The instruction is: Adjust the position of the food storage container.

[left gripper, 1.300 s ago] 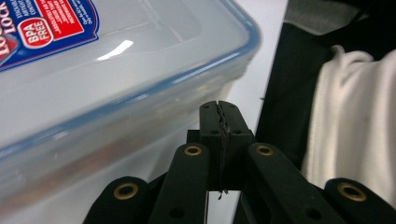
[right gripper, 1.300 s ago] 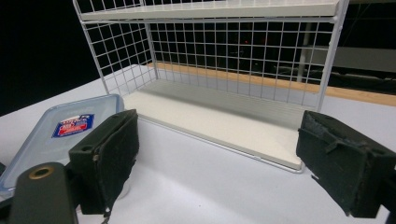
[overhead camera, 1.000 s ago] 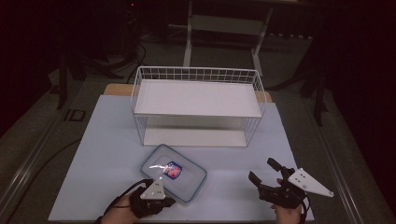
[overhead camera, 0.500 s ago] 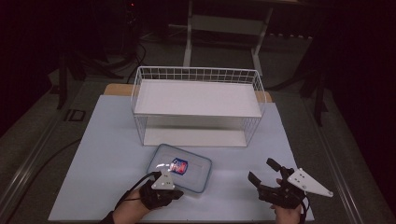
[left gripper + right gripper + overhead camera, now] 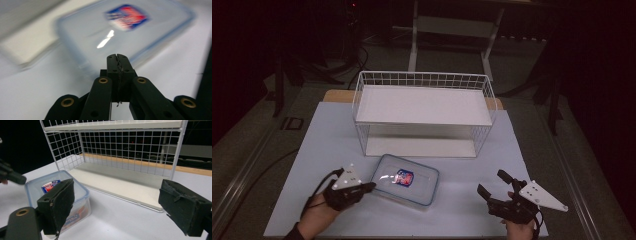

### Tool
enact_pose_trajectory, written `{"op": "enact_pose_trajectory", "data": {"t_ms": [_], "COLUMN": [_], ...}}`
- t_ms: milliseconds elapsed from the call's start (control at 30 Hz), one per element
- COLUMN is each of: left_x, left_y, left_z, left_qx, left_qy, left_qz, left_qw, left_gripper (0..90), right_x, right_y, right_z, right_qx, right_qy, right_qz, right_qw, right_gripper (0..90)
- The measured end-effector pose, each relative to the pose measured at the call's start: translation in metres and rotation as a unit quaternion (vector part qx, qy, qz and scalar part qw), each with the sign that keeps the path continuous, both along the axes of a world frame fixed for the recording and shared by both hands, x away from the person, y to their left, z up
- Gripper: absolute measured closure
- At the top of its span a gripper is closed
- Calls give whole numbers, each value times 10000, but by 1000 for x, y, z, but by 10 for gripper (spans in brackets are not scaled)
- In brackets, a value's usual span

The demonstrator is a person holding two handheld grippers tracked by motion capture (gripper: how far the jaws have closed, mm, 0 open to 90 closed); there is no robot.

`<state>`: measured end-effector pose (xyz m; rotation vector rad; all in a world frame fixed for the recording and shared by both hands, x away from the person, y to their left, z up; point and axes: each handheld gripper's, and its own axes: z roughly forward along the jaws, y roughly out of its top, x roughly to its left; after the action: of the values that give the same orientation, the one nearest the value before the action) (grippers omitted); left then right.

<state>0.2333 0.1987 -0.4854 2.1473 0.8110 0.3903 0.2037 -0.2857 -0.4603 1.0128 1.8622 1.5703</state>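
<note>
A clear plastic container with a blue-rimmed lid and a red and blue label lies flat on the table in front of the rack. My left gripper is shut with nothing in it, its tip at the container's left edge. In the left gripper view the shut jaws point at the blurred container; whether they touch it is unclear. My right gripper stands open at the front right, well clear of the container. In the right gripper view its fingers are spread wide, with the container behind the left one.
A white wire rack with a top shelf and a bottom shelf stands at the middle back of the white table cover. Its open front faces me. Dark floor and table legs lie beyond.
My left gripper has moved left, from over the container's near side to its left edge. The container has shifted slightly right. The right gripper has stayed put.
</note>
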Motion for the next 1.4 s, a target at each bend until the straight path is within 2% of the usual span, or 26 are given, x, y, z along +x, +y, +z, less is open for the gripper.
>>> {"op": "enact_pose_trajectory", "data": {"t_ms": [67, 100, 133, 167, 200, 333, 433, 467, 533, 633, 700, 900, 1400], "left_x": [10, 10, 19, 19, 26, 31, 29, 27, 25, 22, 18, 8, 5], "left_y": [15, 15, 22, 22, 20, 15, 5, 2, -1, -4, -7, -18, -42], "left_z": [-6, -6, -16, -16, -25, -35, -37, -37, -36, -35, -34, -34, -33], "left_qx": [14, 14, 10, 10, 160, 73, 9, 21, 66, -51, -10, -95, -118], "left_qy": [92, 92, 278, 278, 391, 544, 630, 628, 581, 614, 630, 669, 706], "left_qz": [257, 257, 418, 418, 379, 281, 17, -69, -56, -138, -175, -336, -696], "left_qw": [9996, 9996, 9987, 9987, 9984, 9981, 9980, 9980, 9983, 9980, 9979, 9971, 9950], "left_gripper": [895, 896, 896, 896, 895, 896, 896, 896, 896, 896, 896, 896, 896], "right_x": [0, 0, 0, 0, 0, 0, 0, 1, 1, 1, 1, 2, 2], "right_y": [0, -1, -1, -1, -1, -1, -2, -3, -3, -2, -1, -1, 2], "right_z": [0, 0, 0, 0, 0, -1, -1, -1, -1, -2, -2, -2, -4], "right_qx": [-11, 6, 14, 14, 16, -15, 3, 16, 26, 16, 9, 26, -12], "right_qy": [-5, -5, -5, -5, 0, 5, 20, 30, 45, 59, 48, 68, 115], "right_qz": [-44, -47, -49, -49, -52, -105, -141, -140, -127, -91, -75, -51, 29], "right_qw": [10000, 10000, 10000, 10000, 10000, 9999, 9999, 9999, 9999, 9999, 10000, 10000, 9999], "right_gripper": [132, 132, 132, 132, 132, 132, 132, 132, 132, 132, 132, 132, 132]}}
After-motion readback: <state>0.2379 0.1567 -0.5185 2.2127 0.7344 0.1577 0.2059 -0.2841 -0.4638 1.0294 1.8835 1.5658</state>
